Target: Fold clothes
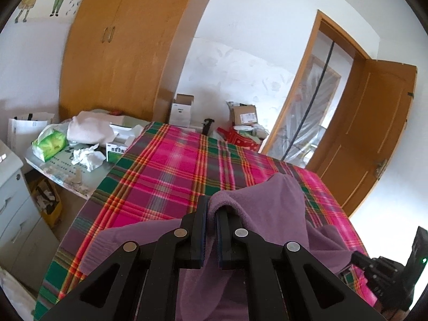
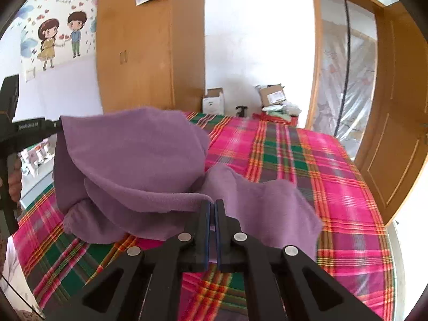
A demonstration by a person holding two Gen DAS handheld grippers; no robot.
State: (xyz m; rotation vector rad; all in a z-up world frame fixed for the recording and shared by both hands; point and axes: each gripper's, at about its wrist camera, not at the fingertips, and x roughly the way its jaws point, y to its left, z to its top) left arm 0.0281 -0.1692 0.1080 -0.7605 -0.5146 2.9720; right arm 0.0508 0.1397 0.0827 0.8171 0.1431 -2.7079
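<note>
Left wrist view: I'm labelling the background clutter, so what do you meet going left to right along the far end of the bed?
White paper bag → green tissue pack → crumpled tissue → green-and-white medicine box → open white carton → brown cardboard box → open wooden door.

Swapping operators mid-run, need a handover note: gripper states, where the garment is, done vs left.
Left gripper: shut on the purple garment, cloth draped over its right finger.
Right gripper: shut on an edge of the same garment.
Garment: bunched and partly lifted over the plaid bedspread, lower part resting on it, stretched between both grippers.
Done: both grips taken. No clean fold visible yet.
Left: probably spread it flat, fold, smooth, release.
</note>
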